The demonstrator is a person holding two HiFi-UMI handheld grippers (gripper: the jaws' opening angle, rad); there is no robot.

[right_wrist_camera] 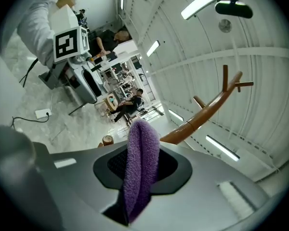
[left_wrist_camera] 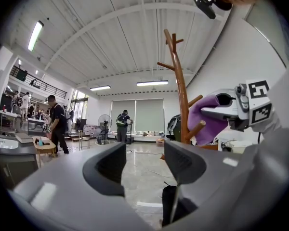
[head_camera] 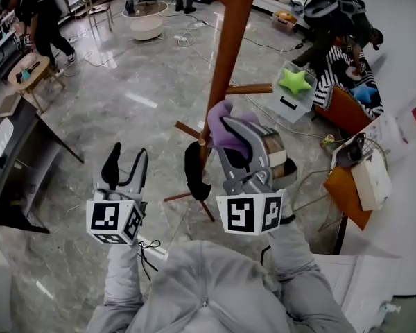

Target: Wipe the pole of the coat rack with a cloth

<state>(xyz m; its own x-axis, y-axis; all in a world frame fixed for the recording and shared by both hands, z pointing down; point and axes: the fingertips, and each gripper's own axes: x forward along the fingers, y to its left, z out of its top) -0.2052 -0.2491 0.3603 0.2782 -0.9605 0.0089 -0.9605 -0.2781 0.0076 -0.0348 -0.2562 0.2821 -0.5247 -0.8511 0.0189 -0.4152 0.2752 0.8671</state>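
Observation:
The brown wooden pole [head_camera: 229, 47] of the coat rack slants down the middle of the head view, with short pegs [head_camera: 249, 89] sticking out. My right gripper [head_camera: 218, 134] is shut on a purple cloth [head_camera: 222, 125], which sits against the pole's lower part beside a peg. In the right gripper view the cloth [right_wrist_camera: 142, 162] stands folded between the jaws, with the pole [right_wrist_camera: 202, 114] just behind it. My left gripper [head_camera: 125, 165] hangs open and empty to the left of the pole. The left gripper view shows the pole [left_wrist_camera: 180, 95] and the cloth [left_wrist_camera: 207, 119] ahead to the right.
A dark object [head_camera: 194, 172] hangs low beside the pole. A white box with a green star cushion [head_camera: 295, 82] lies right of the rack. Orange and white items [head_camera: 353, 186] crowd the right wall. A dark desk [head_camera: 14, 151] stands at left. People [head_camera: 41, 19] move at the far back.

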